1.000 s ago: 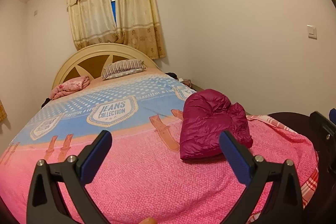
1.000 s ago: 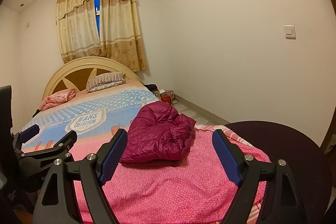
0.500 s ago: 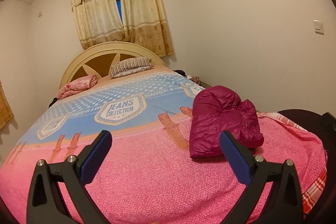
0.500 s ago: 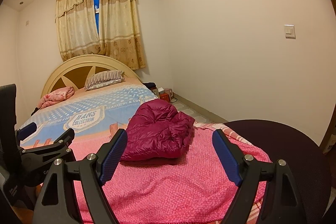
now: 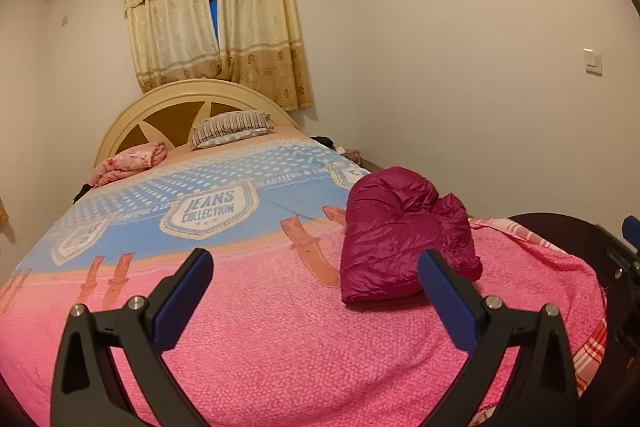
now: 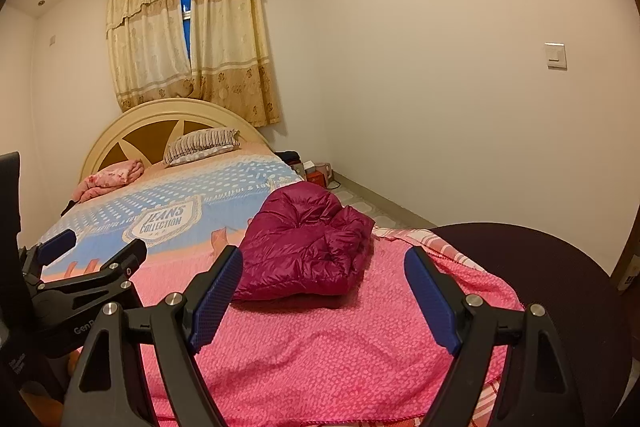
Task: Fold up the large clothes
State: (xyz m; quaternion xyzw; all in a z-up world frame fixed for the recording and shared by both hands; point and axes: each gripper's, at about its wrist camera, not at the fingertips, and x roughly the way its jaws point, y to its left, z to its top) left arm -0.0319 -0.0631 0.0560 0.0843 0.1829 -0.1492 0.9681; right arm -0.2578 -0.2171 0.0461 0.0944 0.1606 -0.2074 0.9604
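Jacket, already bundled into a compact maroon fold, lies on the bed near its right edge. From my left view, my left claw hangs wide open and empty; it has drifted left over the last second, away from the jacket. From my right view, my right claw is likewise wide and empty, barely moved, the jacket beyond it. I judge folding finished.
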